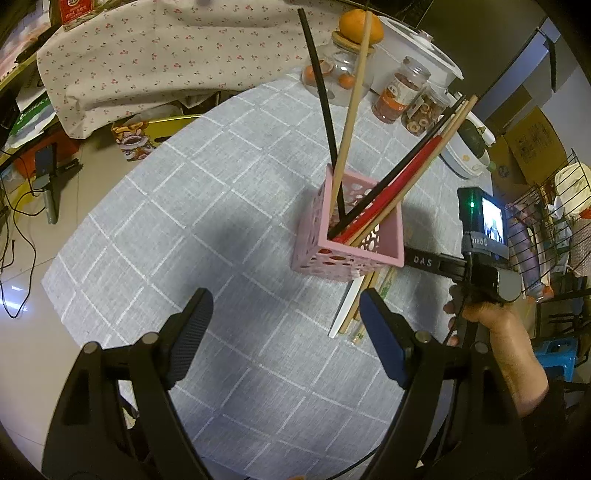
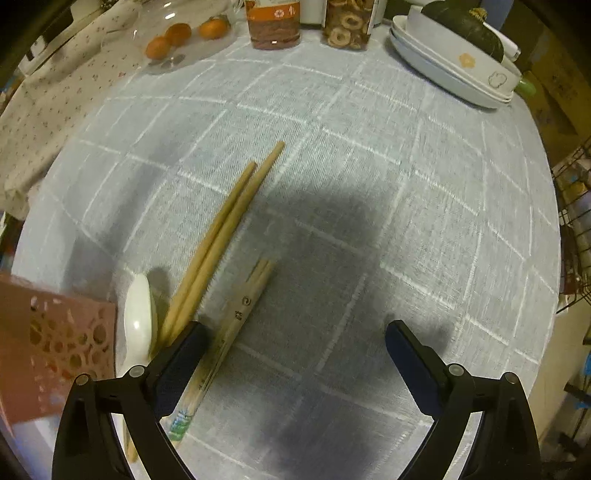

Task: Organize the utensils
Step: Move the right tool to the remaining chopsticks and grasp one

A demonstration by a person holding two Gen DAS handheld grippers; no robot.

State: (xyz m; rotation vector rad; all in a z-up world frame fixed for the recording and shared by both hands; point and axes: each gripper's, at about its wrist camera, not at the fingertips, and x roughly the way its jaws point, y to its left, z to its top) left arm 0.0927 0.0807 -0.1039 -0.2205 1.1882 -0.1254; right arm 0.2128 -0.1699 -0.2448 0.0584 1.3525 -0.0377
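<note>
A pink perforated holder stands on the grey checked tablecloth and holds several chopsticks, black, wooden and red. My left gripper is open and empty, in front of the holder. On the cloth lie a pair of wooden chopsticks, a paper-wrapped pair and a white spoon, beside the holder. My right gripper is open and empty just above them, its left finger over the wrapped pair.
Jars, oranges and stacked white dishes with a dark squash stand along the far edge. A floral cloth lies at the left. A wire rack stands off the table's right side.
</note>
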